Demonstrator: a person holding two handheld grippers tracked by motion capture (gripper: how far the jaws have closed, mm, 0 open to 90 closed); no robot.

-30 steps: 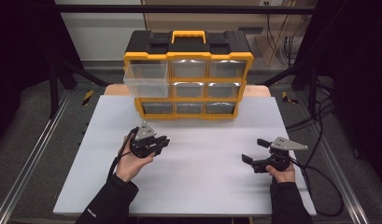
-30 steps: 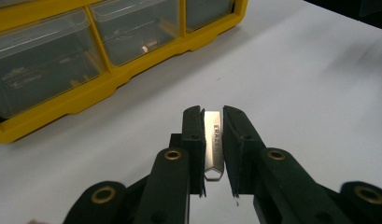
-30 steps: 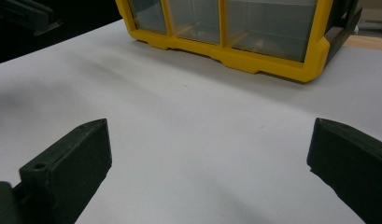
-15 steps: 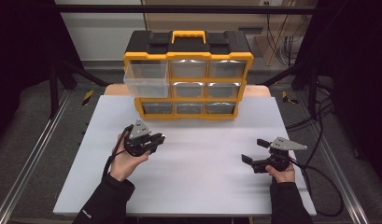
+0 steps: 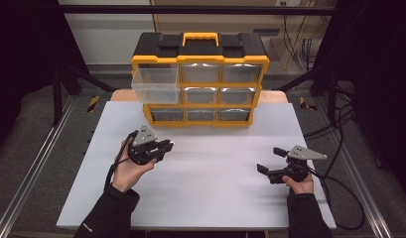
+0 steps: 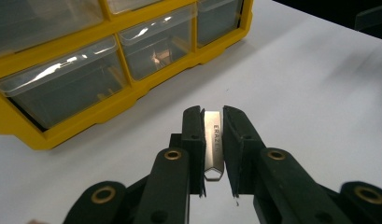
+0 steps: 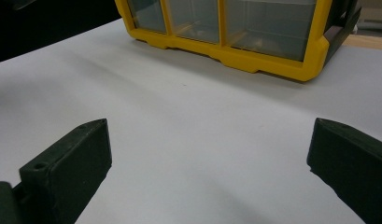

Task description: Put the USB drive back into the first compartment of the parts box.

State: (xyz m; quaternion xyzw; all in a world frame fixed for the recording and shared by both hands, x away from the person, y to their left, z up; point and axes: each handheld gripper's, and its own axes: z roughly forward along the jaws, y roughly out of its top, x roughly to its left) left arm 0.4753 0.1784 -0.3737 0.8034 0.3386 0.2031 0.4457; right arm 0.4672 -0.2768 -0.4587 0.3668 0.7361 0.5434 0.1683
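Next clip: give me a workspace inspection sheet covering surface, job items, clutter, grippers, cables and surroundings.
Surface: white tabletop, bare in front of the cabinet.
Job's things: eraser, white, printed ERAZER, clamped upright in the left gripper; yellow and black drawer cabinet at the far edge, its upper left drawer pulled out.
Clutter: nothing seen.
Grippers: left gripper shut on the eraser, held above the table near the cabinet; right gripper open, nothing between its jaws, low over the table at the right.
Cables: black cable trails from the right gripper off the table's right edge.
Surroundings: metal rails beside the table, dark floor.
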